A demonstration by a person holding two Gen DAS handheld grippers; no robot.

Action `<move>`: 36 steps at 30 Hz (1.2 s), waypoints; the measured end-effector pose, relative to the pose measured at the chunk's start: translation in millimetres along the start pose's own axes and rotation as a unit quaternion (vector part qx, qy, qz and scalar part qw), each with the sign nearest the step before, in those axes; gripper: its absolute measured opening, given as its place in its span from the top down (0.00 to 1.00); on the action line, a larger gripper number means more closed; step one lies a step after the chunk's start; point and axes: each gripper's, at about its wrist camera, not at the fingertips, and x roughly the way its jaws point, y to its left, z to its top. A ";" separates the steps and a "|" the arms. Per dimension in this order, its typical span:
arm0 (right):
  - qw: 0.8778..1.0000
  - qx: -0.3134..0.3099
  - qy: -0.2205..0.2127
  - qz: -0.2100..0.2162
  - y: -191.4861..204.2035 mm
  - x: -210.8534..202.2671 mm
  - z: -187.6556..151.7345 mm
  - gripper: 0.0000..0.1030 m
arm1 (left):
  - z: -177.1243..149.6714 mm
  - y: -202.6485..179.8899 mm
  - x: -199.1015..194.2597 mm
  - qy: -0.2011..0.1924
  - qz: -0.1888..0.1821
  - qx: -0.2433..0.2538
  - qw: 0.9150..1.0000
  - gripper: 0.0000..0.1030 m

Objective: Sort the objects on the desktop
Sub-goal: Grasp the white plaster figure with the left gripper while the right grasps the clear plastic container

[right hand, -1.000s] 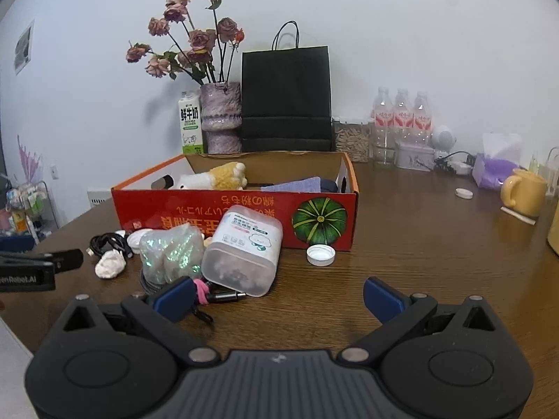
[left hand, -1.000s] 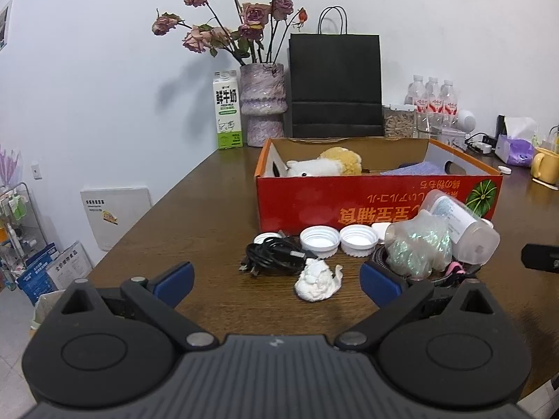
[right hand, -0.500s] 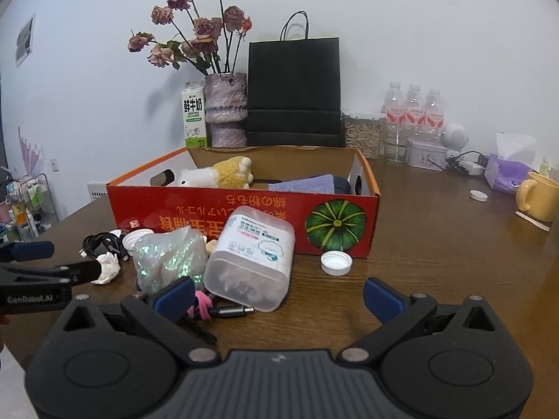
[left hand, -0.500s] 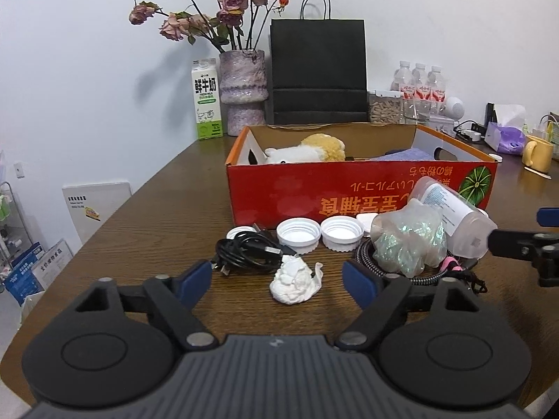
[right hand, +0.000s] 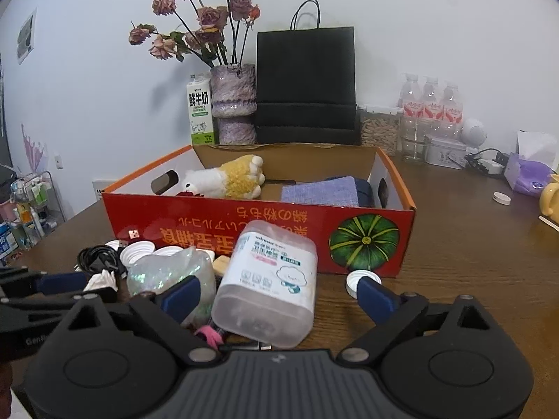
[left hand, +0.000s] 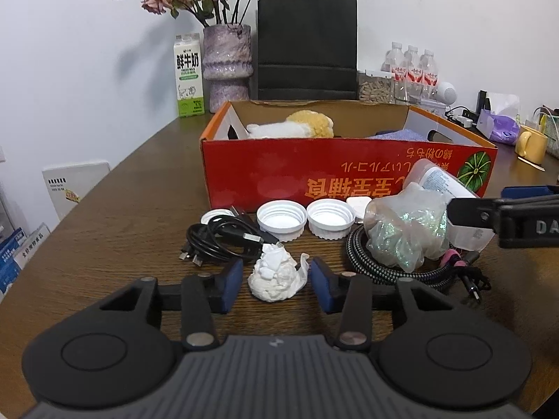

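Observation:
A crumpled white tissue lies on the wooden table between the fingers of my left gripper, which is open around it with a small gap each side. My right gripper is open around a clear plastic container lying on its side. Beside the container are a glittery plastic bag, a braided cable, a black cable and white caps. A red cardboard box stands behind, holding a plush toy and a purple cloth.
At the back stand a milk carton, a vase of dried roses, a black paper bag and water bottles. A yellow mug and tissue pack sit at the right. A loose white cap lies by the right finger.
My left gripper has moved forward and narrowed around the white tissue. My right gripper has moved forward and left, bringing the clear container between its fingers.

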 end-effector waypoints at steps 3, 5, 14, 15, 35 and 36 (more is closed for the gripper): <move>1.000 0.020 0.014 0.007 -3.6 11.1 1.6 0.13 | -0.3 1.4 3.4 0.005 -0.002 -0.007 1.000 0.63; 0.999 0.033 0.022 0.011 -7.0 17.1 1.2 0.15 | 0.5 1.2 4.3 0.004 -0.001 -0.007 1.000 0.67; 0.997 0.063 0.022 0.026 -13.3 20.8 -4.3 0.36 | -0.8 1.3 2.4 0.001 -0.008 -0.016 1.000 0.76; 0.998 0.060 0.017 0.023 -12.8 18.7 -5.1 0.36 | -0.6 1.5 1.7 0.000 -0.008 -0.017 1.000 0.77; 0.997 0.027 -0.070 0.023 -13.9 -33.5 23.0 0.38 | 42.7 -0.9 -31.0 -0.086 -0.019 -0.017 0.996 0.78; 0.996 0.026 -0.077 0.022 -14.5 -34.5 28.3 0.38 | 49.1 -1.5 -31.6 -0.096 -0.019 -0.017 0.995 0.78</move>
